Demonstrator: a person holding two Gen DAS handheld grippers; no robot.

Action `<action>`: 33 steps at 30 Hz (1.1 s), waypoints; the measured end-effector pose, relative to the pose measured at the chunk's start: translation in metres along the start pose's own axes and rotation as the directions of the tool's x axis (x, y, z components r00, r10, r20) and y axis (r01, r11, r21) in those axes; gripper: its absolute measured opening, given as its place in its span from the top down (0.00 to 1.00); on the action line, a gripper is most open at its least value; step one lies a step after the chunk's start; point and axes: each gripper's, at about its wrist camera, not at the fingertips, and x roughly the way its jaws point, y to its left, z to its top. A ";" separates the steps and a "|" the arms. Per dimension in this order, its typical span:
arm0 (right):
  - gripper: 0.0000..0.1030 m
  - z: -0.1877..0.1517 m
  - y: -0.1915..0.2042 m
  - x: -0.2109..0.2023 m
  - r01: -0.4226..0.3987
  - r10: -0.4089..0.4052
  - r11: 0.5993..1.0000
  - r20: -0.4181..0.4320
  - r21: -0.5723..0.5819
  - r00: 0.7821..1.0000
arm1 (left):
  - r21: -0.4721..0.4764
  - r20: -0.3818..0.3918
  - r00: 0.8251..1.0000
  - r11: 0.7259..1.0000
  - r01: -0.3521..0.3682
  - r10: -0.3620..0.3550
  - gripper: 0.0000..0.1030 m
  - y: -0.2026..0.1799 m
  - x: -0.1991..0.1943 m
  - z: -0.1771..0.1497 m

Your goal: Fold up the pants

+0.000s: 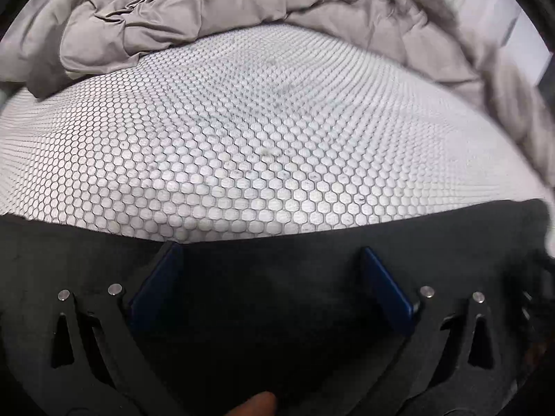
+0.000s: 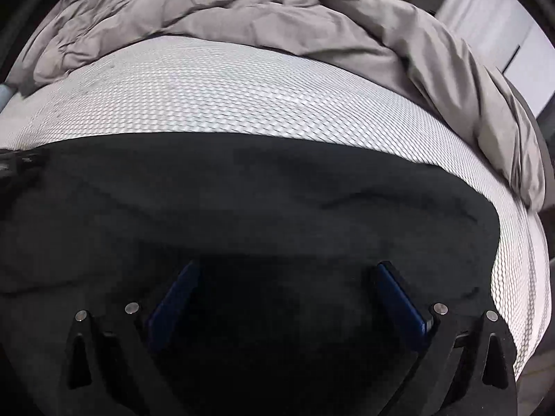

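Note:
Black pants (image 2: 242, 201) lie spread on a white honeycomb-patterned mattress (image 2: 242, 90). In the right wrist view they fill the lower half, with their far edge running across the mattress. My right gripper (image 2: 286, 270) is open, its blue-padded fingers (image 2: 399, 298) wide apart just over the black cloth. In the left wrist view the pants (image 1: 270, 277) fill the lower part, their edge lying just beyond the fingertips. My left gripper (image 1: 270, 249) is open over that edge, with nothing between the blue pads (image 1: 385, 284).
A crumpled grey duvet (image 1: 208, 3) is heaped along the far side of the mattress (image 1: 260, 138) and down its right side (image 2: 468, 97). A pale wall (image 2: 492, 24) stands at the far right. A fingertip (image 1: 256, 405) shows at the bottom edge.

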 end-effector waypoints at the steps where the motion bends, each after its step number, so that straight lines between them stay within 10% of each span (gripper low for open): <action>1: 0.01 -0.001 -0.004 0.001 -0.006 0.006 1.000 -0.003 0.015 1.000 | 0.026 -0.003 0.998 0.998 -0.059 0.059 0.02 0.002 -0.006 -0.002; 3: 0.01 -0.002 -0.004 -0.003 0.004 -0.004 1.000 0.007 0.013 1.000 | 0.049 0.015 0.978 0.977 -0.209 0.208 0.02 0.005 -0.019 -0.008; 7: 0.01 0.001 0.017 -0.026 -0.018 0.022 0.998 0.064 -0.065 0.998 | 0.087 0.065 0.996 0.995 0.056 -0.062 0.01 -0.009 -0.065 -0.030; 11: 0.01 0.004 0.054 -0.033 -0.170 0.180 0.975 0.060 -0.141 0.982 | 0.272 0.000 1.000 0.962 -0.010 0.010 0.01 -0.038 -0.047 -0.055; 15: 0.01 0.001 0.066 -0.015 -0.185 0.189 0.963 0.000 -0.198 0.982 | 0.207 -0.037 0.999 0.977 0.045 -0.039 0.01 -0.006 -0.049 -0.055; 19: 0.01 -0.003 0.019 -0.006 -0.120 0.119 0.986 -0.015 -0.116 0.993 | 0.135 0.005 0.981 0.971 -0.195 0.196 0.01 0.058 -0.072 -0.071; 23: 0.01 -0.008 -0.016 -0.002 -0.102 0.101 0.995 -0.012 -0.012 0.995 | 0.021 0.057 0.984 0.985 -0.172 0.170 0.01 0.110 -0.109 -0.088; 27: 0.01 -0.008 0.002 -0.027 -0.147 0.149 0.987 0.028 -0.063 0.989 | 0.087 0.075 0.997 0.996 -0.026 0.020 0.01 0.074 -0.129 -0.112; 33: 0.01 -0.011 0.083 -0.051 -0.337 0.356 0.898 0.018 -0.285 0.934 | 0.277 0.010 0.999 0.960 -0.049 0.048 0.01 0.019 -0.115 -0.143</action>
